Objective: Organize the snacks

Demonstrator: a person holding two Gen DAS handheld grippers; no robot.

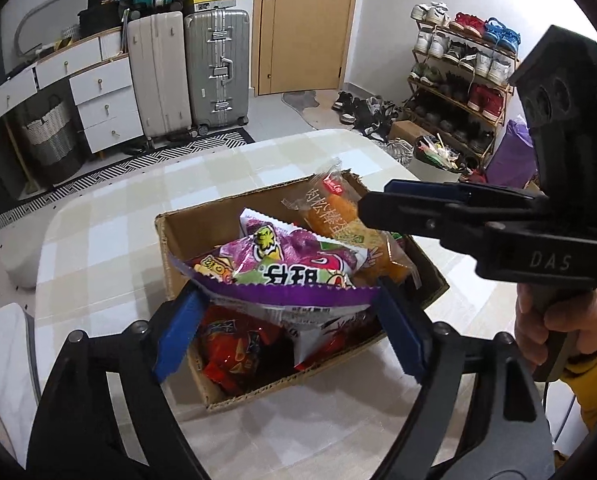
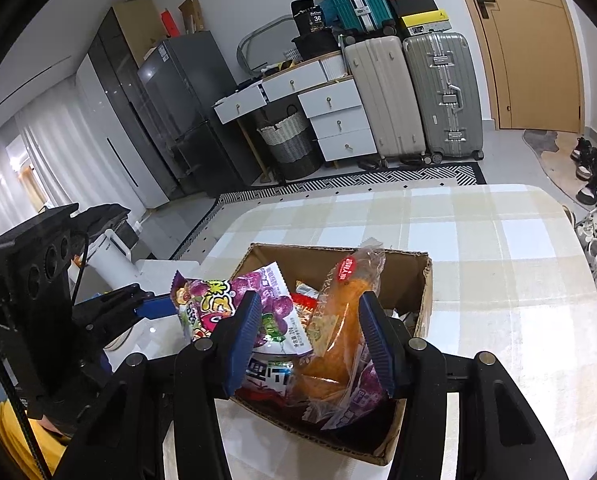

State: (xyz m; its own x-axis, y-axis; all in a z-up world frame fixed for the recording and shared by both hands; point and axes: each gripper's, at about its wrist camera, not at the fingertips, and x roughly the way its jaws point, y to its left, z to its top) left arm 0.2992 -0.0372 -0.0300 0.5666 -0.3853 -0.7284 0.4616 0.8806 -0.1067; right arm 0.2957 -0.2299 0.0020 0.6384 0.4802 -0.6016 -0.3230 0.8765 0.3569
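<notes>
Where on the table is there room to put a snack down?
Bare checked table lies right of and behind the cardboard box, and left of it in the left-wrist view. The box is crowded with the purple bag and orange snack.

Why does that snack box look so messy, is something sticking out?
Yes. The cardboard box is overfilled: the purple snack bag sits tilted on top of the pile, between the left gripper's open jaws, and the orange bread packet pokes up past the rim, between the right gripper's jaws. Nothing has spilled onto the table.
</notes>
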